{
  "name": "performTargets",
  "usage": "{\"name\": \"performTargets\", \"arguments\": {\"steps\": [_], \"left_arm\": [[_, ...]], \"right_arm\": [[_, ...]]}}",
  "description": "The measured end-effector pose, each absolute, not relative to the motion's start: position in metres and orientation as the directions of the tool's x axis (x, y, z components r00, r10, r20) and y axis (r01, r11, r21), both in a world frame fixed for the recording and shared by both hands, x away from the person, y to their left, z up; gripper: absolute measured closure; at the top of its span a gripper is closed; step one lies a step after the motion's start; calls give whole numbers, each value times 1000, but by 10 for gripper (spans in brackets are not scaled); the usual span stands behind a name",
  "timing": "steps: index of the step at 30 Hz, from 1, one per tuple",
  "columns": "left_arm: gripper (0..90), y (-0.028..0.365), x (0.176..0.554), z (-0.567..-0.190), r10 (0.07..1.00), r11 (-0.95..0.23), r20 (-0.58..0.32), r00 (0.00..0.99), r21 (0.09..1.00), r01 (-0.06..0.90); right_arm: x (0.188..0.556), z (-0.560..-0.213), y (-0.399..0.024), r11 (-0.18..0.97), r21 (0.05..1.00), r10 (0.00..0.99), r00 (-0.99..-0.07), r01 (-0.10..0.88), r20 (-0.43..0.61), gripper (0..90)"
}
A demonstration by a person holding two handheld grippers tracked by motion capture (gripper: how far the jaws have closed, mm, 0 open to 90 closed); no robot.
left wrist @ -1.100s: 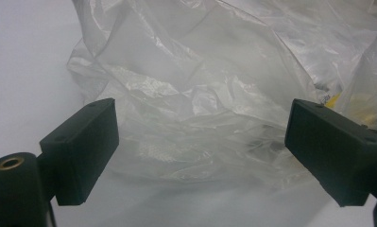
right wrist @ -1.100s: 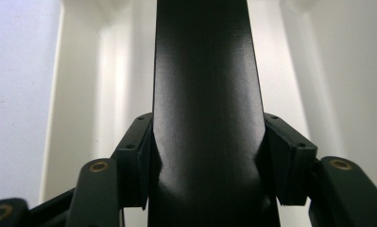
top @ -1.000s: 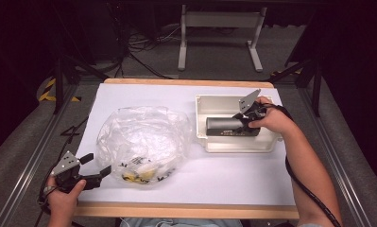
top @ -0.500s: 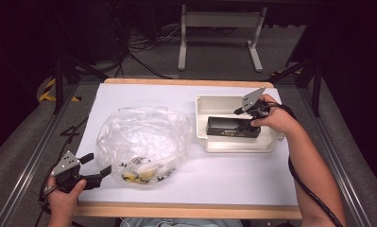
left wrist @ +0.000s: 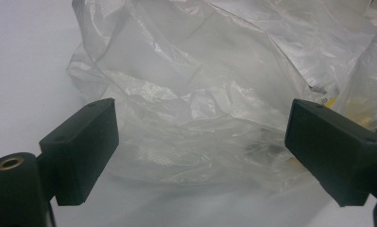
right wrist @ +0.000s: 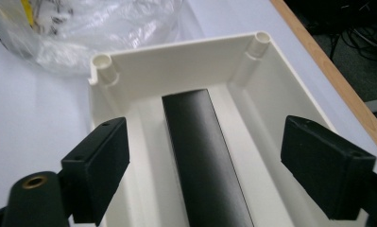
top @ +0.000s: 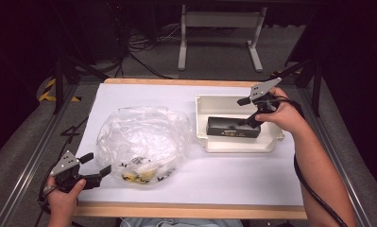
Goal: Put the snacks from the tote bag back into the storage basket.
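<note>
The black bar [top: 233,127] is lying flat along the cream tray [top: 202,120] on the tabletop [top: 233,175], and the right hand-held gripper [top: 250,118], jaws just opening and apart above it, is best lifting straight clear, while the left hand-held gripper [top: 95,163] is waiting spread beside the bag [top: 139,137] of small parts.

- Left gripper [top: 95,164]: matte black body, 2 blocky rectangular jaws, each with a small screw hole in its top face.
- A brass-ringed hole sits at the base of a jaw.
- Right gripper [top: 252,119]: same black build; grey 3-cornered plate on top.
- A black cable trails along the right forearm.
- Both forearms bare; sleeves, if any, seem out of frame.
</note>
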State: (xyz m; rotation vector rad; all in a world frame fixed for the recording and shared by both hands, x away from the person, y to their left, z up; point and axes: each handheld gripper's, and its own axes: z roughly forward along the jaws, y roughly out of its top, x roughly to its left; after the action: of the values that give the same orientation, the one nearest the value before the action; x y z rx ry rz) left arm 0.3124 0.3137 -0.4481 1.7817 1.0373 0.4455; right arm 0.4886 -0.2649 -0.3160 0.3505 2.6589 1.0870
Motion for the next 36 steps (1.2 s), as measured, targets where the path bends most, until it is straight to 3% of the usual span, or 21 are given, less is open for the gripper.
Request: {"name": "performTargets", "arguments": {"steps": [17, 25, 36], "left_arm": [[113, 314, 312, -447, 807, -148, -150, 571, 885, 442], [113, 314, 313, -447, 807, -149, -149, 572, 885, 440], [113, 314, 312, -446, 805, -150, -147, 575, 887, 437]], "right_arm": [[427, -278, -269, 602, 769, 465, -877, 213, -121, 125], [409, -281, -277, 574, 776, 516, -851, 260, -97, 111], [381, -298, -273, 526, 812, 534, -841, 252, -85, 93]]}}
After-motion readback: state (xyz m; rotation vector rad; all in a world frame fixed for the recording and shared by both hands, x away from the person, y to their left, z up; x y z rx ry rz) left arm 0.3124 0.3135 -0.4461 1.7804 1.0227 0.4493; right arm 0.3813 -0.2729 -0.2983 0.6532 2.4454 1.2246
